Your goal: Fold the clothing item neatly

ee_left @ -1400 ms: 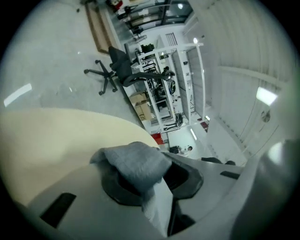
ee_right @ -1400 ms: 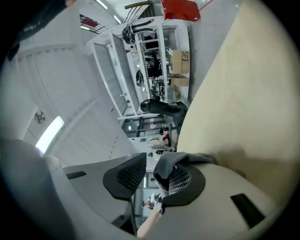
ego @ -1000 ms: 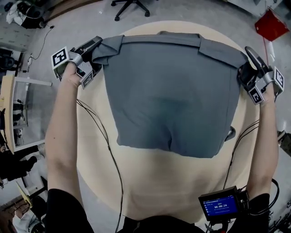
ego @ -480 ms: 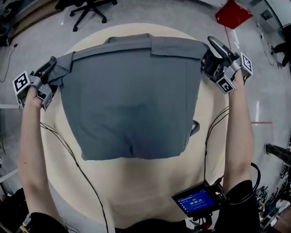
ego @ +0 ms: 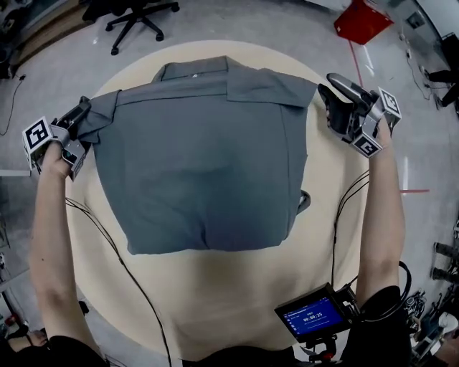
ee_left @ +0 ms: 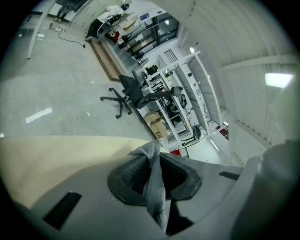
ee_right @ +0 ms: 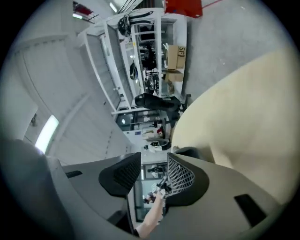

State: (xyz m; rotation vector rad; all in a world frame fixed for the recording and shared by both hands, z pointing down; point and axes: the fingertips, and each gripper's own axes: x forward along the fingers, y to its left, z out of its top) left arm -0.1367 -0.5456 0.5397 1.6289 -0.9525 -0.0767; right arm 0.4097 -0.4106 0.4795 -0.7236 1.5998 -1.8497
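A grey shirt (ego: 208, 158) lies spread on the round beige table (ego: 237, 301), its collar (ego: 193, 72) at the far side. My left gripper (ego: 82, 115) is at the shirt's left shoulder corner. Its jaws have just been closing, and in the left gripper view a fold of grey fabric (ee_left: 155, 187) is pinched between them. My right gripper (ego: 331, 94) stands just off the shirt's right shoulder. In the right gripper view (ee_right: 153, 173) its jaws stand apart with nothing between them, and the table (ee_right: 243, 122) lies to their right.
A bit of dark fabric (ego: 305, 201) pokes out at the shirt's right edge. Black cables (ego: 122, 265) run over the table's left side. A small lit screen (ego: 312, 319) sits by my right forearm. An office chair (ego: 133, 14) and a red object (ego: 362, 21) stand on the floor beyond.
The shirt's top edge has come down flat on the table and the collar now shows. The right gripper was at the shirt's right corner and now stands apart from it.
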